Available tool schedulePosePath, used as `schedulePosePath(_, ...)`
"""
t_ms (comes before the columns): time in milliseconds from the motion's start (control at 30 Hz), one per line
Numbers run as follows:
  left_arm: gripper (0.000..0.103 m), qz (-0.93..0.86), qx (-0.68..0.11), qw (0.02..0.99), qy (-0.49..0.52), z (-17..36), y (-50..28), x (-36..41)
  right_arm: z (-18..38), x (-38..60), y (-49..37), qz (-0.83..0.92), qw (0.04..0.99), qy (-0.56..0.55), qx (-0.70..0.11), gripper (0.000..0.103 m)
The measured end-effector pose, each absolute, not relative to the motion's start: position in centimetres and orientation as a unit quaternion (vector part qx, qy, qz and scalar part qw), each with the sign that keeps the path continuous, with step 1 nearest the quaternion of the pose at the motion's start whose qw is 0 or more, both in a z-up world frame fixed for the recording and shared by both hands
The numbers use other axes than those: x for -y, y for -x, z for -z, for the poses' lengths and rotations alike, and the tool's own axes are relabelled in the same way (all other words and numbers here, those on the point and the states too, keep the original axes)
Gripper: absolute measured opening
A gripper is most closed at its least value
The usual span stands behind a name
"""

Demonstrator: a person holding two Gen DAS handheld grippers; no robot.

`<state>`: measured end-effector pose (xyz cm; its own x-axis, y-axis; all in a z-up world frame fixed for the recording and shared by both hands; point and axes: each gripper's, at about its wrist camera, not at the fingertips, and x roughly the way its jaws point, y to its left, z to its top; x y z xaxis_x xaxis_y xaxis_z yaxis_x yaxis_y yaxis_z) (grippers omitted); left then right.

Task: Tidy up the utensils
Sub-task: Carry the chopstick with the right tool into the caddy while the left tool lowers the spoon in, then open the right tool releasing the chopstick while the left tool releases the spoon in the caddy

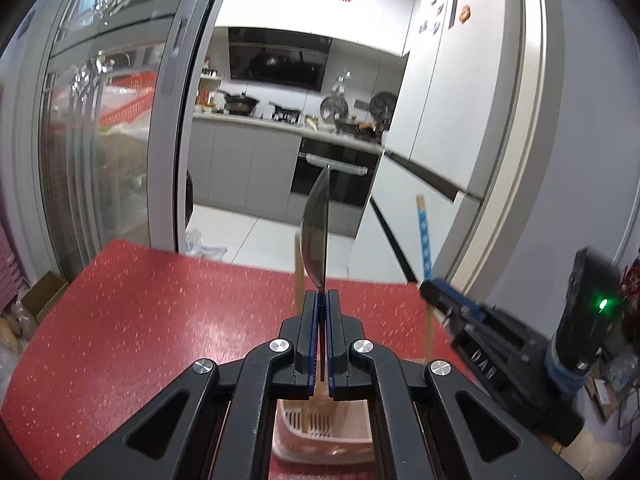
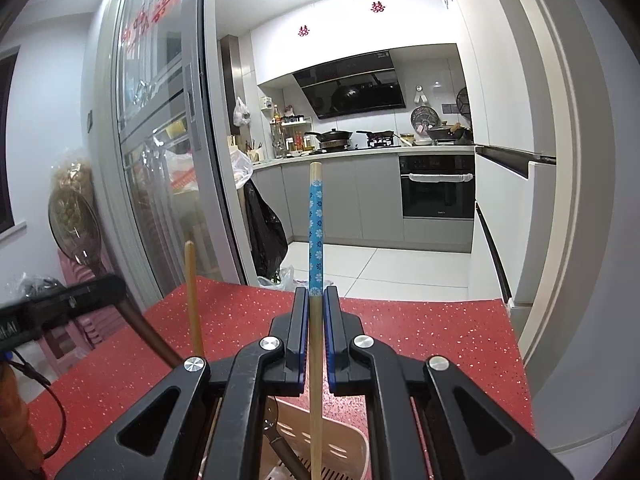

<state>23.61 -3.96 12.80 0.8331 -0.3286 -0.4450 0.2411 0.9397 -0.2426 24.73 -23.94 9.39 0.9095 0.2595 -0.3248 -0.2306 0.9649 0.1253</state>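
Chopstick (image 2: 316,232), blue-patterned upper end, stands near upright, pinched between the pads of the right gripper (image 2: 316,300); its bare lower end points down into the pink slotted holder (image 2: 344,444) directly below the jaws, so the long axis looks already lined up for a straight drop; right hand is the nearer one for that. Spoon (image 1: 317,236) is clamped by its handle in the left gripper (image 1: 321,300), bowl up and edge-on to the camera; same holder (image 1: 316,436) sits under that gripper too. Count: one patterned chopstick held; one plain chopstick (image 2: 193,296) standing left of it, lower end hidden; one spoon; one holder; red speckled table (image 1: 140,320) underneath.
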Motion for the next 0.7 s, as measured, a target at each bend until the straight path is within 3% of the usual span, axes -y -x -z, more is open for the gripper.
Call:
schedulePosePath(233, 0.029, 0.148, -0.300, 0.940, 0.067, -9.2, -25.2, 5.6, -8.4, 23.1, -24.4, -0.134, 0.974, -0.014, -0.180, 0.008)
schedulePosePath(700, 0.029, 0.114, -0.328, 0.938, 0.016, -6.4, -24.5, 7.0, -6.1, 22.3, -23.9, -0.152, 0.958, 0.023, -0.240, 0.010)
